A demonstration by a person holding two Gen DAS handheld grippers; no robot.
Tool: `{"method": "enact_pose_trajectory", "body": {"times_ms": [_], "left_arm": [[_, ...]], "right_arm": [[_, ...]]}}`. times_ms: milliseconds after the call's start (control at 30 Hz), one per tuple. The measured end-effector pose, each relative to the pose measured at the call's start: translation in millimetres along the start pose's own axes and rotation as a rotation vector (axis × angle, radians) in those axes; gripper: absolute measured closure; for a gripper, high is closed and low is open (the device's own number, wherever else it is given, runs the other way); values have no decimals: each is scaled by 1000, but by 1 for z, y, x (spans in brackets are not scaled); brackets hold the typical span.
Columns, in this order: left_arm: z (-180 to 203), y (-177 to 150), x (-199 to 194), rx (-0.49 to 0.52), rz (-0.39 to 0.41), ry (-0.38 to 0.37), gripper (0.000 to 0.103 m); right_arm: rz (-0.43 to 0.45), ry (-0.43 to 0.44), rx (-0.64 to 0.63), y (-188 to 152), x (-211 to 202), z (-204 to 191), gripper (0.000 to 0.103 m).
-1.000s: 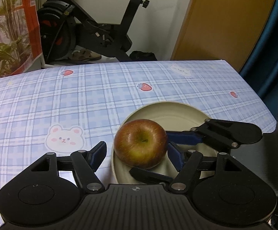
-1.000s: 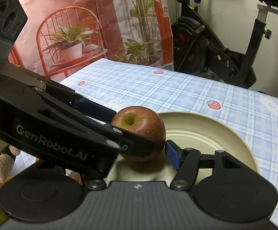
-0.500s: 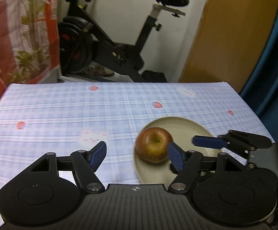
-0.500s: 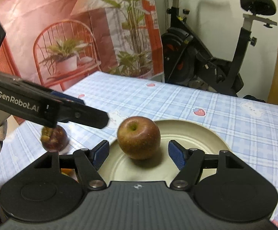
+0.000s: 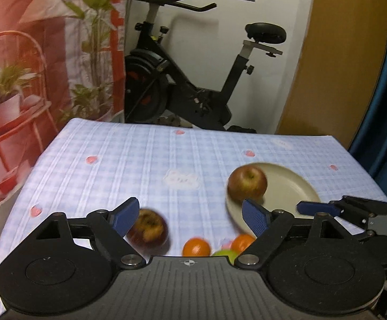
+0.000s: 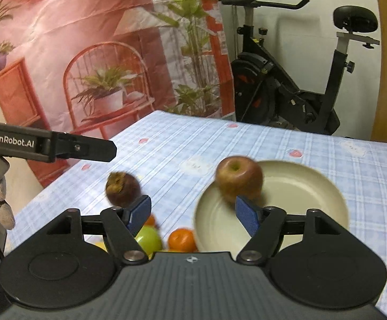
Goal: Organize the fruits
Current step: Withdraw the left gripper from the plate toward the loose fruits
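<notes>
A red-brown apple [image 5: 247,183] [image 6: 238,178] rests on the left rim of a cream plate [image 5: 292,186] [image 6: 300,186]. My left gripper [image 5: 190,213] hovers back from it, its jaws opening with nothing between them. A dark round fruit [image 5: 148,228] [image 6: 123,189] lies on the cloth by its left pad. Two oranges [image 5: 196,246] and a green fruit [image 5: 224,254] [image 6: 148,237] lie near the front edge. My right gripper [image 6: 192,210] is open and empty, short of the apple.
The table wears a blue checked cloth [image 5: 140,160]. An exercise bike [image 5: 193,93] stands behind it, a printed red backdrop [image 6: 87,53] to the left. The left gripper's finger [image 6: 60,146] reaches in from the left above a gloved hand [image 6: 1,208].
Both grippers drew back and up from the apple, which stays on the plate. The left one let it go, swung left and spread its jaws wider. More fruits came into view.
</notes>
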State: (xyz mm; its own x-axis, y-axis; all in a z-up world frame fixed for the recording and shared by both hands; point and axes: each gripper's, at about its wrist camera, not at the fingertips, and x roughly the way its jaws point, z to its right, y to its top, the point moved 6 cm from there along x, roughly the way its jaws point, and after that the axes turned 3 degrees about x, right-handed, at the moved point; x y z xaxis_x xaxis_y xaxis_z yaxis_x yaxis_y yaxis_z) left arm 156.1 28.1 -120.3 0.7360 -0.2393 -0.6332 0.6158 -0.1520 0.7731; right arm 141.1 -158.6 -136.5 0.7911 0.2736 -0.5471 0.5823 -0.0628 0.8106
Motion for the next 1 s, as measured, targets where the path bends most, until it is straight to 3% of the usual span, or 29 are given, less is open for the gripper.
{"method": "enact_pose_trajectory", "body": {"times_ms": [133, 367, 600, 1000], "left_arm": [[-8, -17, -8, -19, 1, 79, 17], [-10, -33, -12, -89, 24, 23, 18], [-8, -44, -10, -147, 11, 32, 18], [0, -57, -4, -94, -56, 24, 18]], "right_arm": [[-9, -23, -20, -11, -3, -11, 25], [-9, -38, -6, -26, -14, -8, 25], [-7, -67, 17, -34, -26, 1, 25], [-16, -69, 59, -41, -37, 14, 26]]}}
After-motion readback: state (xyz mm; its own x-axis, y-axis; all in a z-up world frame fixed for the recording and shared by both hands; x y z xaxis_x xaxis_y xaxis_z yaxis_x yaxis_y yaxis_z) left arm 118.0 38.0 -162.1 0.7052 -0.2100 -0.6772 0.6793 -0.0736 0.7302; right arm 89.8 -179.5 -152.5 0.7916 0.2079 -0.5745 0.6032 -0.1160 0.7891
